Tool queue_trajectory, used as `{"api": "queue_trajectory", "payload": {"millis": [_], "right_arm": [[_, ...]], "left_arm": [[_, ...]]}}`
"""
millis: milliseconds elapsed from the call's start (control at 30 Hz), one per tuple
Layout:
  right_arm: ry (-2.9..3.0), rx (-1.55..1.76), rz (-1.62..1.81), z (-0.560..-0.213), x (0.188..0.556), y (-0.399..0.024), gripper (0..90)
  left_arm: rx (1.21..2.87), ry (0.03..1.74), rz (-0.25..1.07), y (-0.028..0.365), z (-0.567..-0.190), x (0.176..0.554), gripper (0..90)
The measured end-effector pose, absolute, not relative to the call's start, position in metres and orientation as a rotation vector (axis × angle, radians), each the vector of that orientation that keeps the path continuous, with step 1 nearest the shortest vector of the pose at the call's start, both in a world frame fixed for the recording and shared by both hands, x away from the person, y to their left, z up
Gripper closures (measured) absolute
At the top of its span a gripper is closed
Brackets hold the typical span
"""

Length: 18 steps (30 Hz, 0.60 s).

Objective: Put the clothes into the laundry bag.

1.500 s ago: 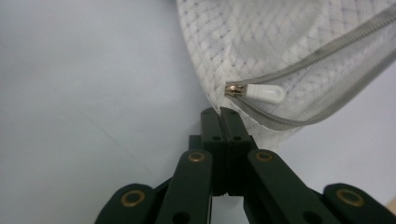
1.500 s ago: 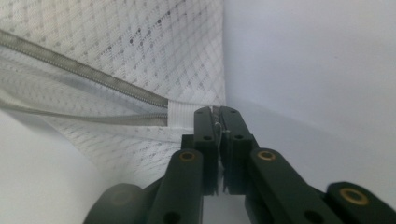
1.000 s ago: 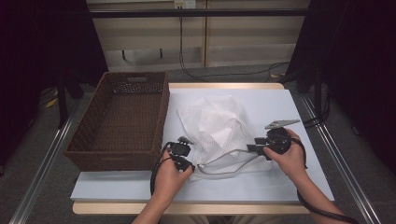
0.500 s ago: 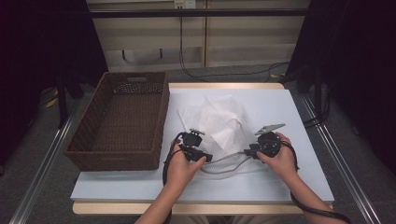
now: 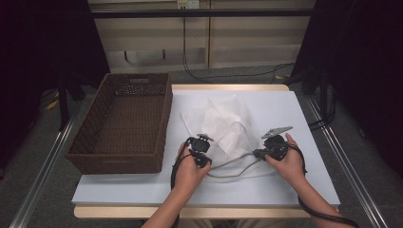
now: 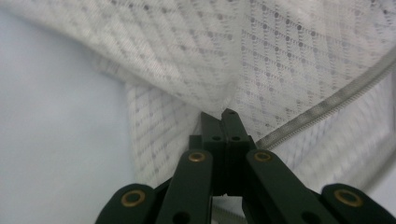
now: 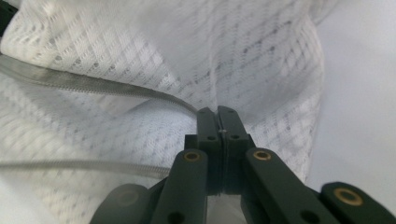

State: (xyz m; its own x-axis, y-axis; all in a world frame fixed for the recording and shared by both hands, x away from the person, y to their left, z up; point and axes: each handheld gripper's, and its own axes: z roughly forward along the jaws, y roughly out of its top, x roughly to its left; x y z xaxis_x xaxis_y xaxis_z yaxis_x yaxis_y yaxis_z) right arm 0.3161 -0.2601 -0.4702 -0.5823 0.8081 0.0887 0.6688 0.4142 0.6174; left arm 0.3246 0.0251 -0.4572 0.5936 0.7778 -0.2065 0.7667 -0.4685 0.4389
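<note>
Two jobs look left, lifting and putting away, because the brown basket (image 5: 124, 124) is bare and the white mesh bag (image 5: 223, 124) lies crumpled on the desk (image 5: 294, 114), pinched tight by the left gripper (image 5: 203, 153) and right gripper (image 5: 259, 153).

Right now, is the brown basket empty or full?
Empty: the wicker basket shows only its bare woven floor; the mesh bag lies beside it.

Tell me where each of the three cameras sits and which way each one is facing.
High view: above the person's side, looking forward and down at the table, basket and white mesh bag; forearms and both hands show.
Left gripper view: rides the left gripper, facing the bag; closed jaws show.
Right gripper view: rides the right gripper, likewise.
All share the bag.
</note>
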Motion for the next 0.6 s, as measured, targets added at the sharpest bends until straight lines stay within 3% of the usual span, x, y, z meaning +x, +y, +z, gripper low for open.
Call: {"api": "queue_trajectory", "payload": {"millis": [133,600], "right_arm": [[2.444,1.371,0.955,-0.465,0.310,-0.285,90.0],[2.522,1.344,0.919,-0.455,0.299,-0.283,90.0]], "left_arm": [[2.312,1.263,-0.022,0.046,-0.453,0.323,90.0],[2.276,1.241,-0.206,0.055,-0.453,0.321,90.0]]}}
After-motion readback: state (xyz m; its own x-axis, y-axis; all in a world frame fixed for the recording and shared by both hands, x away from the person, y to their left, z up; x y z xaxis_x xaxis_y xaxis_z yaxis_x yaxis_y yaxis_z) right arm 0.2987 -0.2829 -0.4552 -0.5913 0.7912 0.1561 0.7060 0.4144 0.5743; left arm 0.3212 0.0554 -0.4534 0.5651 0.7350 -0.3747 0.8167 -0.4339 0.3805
